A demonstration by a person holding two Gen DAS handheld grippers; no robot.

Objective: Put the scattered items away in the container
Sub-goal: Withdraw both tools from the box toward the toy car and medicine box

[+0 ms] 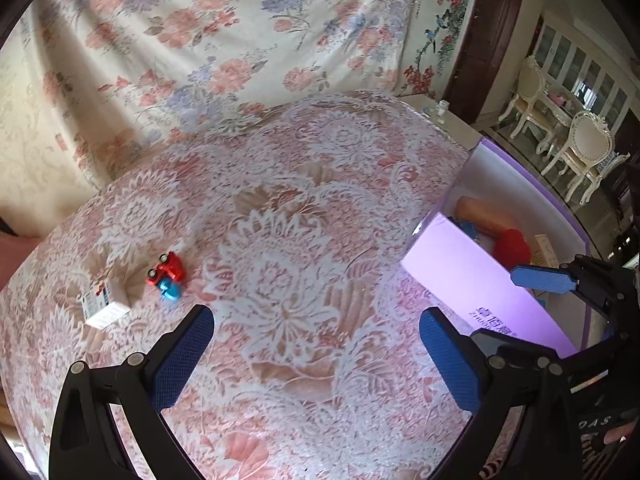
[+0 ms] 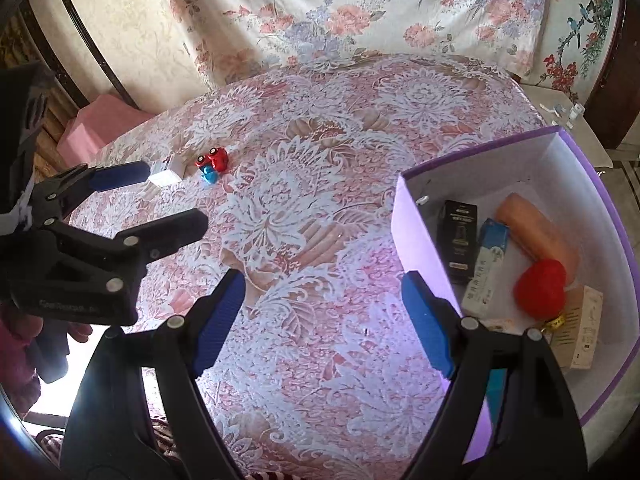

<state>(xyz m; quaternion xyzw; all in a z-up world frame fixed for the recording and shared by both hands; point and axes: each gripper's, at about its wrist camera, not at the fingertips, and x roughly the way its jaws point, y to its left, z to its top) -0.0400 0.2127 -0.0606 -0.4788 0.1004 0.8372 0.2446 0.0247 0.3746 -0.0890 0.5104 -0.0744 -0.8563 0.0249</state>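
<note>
A red and blue toy truck (image 1: 168,276) lies on the lace tablecloth beside a small white box (image 1: 105,307); both also show in the right wrist view, the truck (image 2: 212,164) and the box (image 2: 165,174). My left gripper (image 1: 316,356) is open and empty, short of them; it also shows in the right wrist view (image 2: 160,196). The purple container (image 1: 472,280) stands at the right and holds a red heart (image 2: 540,288), a tan roll (image 2: 536,236) and several boxes. My right gripper (image 2: 324,324) is open and empty beside the container's near wall (image 2: 416,232).
A flowered cloth (image 1: 240,40) hangs behind the table. A pink block (image 2: 100,124) sits past the table's far left edge. White chairs (image 1: 576,148) stand far right. A side table with small bottles (image 1: 440,110) is behind the container.
</note>
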